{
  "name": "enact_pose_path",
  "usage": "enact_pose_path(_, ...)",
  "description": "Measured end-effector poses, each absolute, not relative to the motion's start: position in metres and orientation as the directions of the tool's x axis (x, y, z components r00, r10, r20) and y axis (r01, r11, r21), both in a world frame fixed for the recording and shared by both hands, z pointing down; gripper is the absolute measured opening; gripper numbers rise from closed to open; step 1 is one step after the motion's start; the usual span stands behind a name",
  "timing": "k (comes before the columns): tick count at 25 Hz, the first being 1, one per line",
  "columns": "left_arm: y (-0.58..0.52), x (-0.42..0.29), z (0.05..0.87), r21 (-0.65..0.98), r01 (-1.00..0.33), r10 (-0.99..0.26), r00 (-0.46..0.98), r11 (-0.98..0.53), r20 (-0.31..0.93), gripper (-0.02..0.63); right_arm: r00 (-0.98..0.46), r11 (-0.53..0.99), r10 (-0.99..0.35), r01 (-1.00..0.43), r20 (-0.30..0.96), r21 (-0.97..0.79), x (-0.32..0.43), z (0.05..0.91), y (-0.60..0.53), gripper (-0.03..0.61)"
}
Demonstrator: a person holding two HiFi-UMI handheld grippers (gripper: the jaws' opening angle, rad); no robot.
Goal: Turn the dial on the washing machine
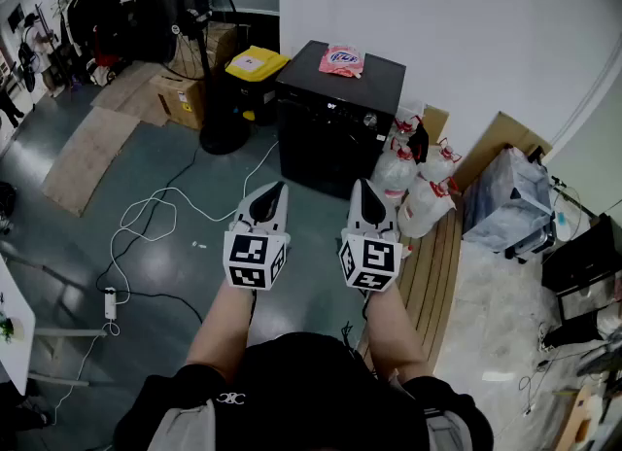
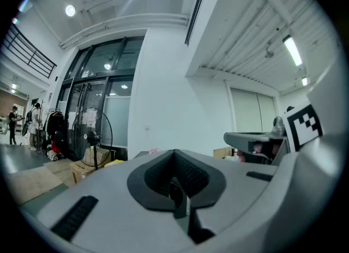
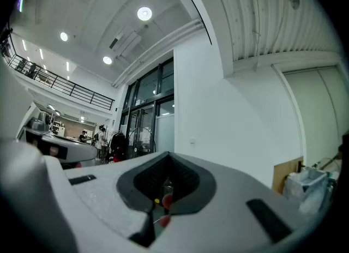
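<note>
Left tool point(image 1: 276, 190) and right tool point(image 1: 361, 189) are being held side by side in front of the person. Each has its jaws pressed together on nothing, and both are pointing roughly level toward the washing machine point(image 1: 335, 128). Neither tool is touching the machine; bare floor point(image 1: 311, 211) is lying between the tool tips and its front. The washing machine is standing against the white wall, straight ahead of the tools and well apart from them. A small pale round spot at the right of its front panel is probably the dial point(image 1: 369, 120), though it is showing too small to be sure. A pink packet point(image 1: 342, 60) is lying on top of the machine. A yellow-lidded bin point(image 1: 255, 65) and a fan point(image 1: 190, 21) are standing to its left, and tied plastic bags point(image 1: 413, 182) are leaning at its right. Judged from this, the task is only beginning: the dial is not yet being reached, gripped or turned. The approach to the machine, the spreading of one tool's jaws, the closing on the dial and the turn itself are all remaining
</note>
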State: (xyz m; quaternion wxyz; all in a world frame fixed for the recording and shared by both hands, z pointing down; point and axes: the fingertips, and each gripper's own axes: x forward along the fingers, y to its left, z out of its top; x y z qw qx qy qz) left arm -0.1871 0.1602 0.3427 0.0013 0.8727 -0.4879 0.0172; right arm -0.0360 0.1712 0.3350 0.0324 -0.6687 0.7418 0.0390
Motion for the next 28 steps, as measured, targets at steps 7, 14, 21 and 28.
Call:
enact_pose_path(7, 0.173, -0.183, 0.344, -0.044, -0.844, -0.845, 0.534, -0.535, 0.037, -0.006, -0.137, 0.139, -0.985, -0.99, -0.108, -0.015, -0.043, 0.337, 0.186, -0.002)
enact_pose_path(14, 0.174, -0.187, 0.35, -0.053, -0.837, -0.839, 0.543, -0.544, 0.039, -0.005, -0.133, 0.133, -0.986, -0.991, -0.1, 0.012, -0.053, 0.341, 0.188, -0.002)
enact_pose_path(21, 0.162, -0.197, 0.355, -0.046, -0.813, -0.814, 0.58, -0.581, 0.024, -0.005, -0.099, 0.097, -0.989, -0.995, -0.106, 0.024, -0.067, 0.345, 0.182, -0.002)
enact_pose_path(28, 0.143, -0.203, 0.359, -0.053, -0.799, -0.8, 0.599, -0.599, 0.024, -0.005, -0.066, 0.063, -0.992, -0.998, -0.104, 0.03, -0.072, 0.352, 0.17, -0.002)
